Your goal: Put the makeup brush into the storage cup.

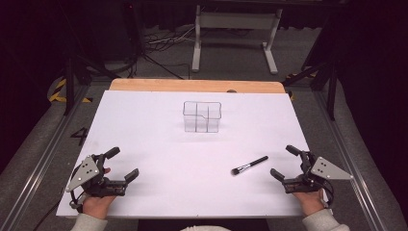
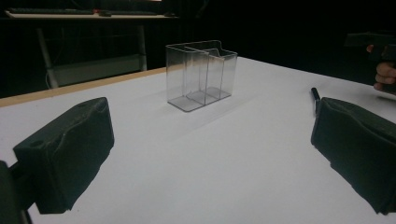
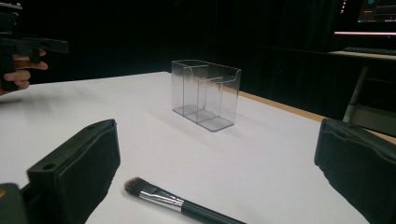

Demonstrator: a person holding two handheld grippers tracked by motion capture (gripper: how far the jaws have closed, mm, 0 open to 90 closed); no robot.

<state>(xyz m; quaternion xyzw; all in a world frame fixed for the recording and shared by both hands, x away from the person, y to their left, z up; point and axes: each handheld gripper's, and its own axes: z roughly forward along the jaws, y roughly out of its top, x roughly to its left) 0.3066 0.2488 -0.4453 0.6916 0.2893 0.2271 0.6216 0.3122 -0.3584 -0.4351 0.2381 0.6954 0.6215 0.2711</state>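
A clear plastic organizer (image 1: 202,116) with several compartments stands upright and empty toward the back middle of the white table; it shows ahead in the left gripper view (image 2: 201,74) and the right gripper view (image 3: 206,93). A black makeup brush (image 1: 249,165) with a silver ferrule lies flat at the front right, bristles toward the person's side (image 3: 180,203). My right gripper (image 1: 285,162) rests open just right of the brush, not touching it. At the front left my left gripper (image 1: 123,164) is open with nothing between its jaws. The brush handle tip (image 2: 315,94) peeks past the left gripper's jaw.
The white table (image 1: 144,125) has a wooden back edge (image 1: 192,85). Beyond it stands a white desk frame (image 1: 235,33) with cables on the floor. Metal rails run along both sides of the table.
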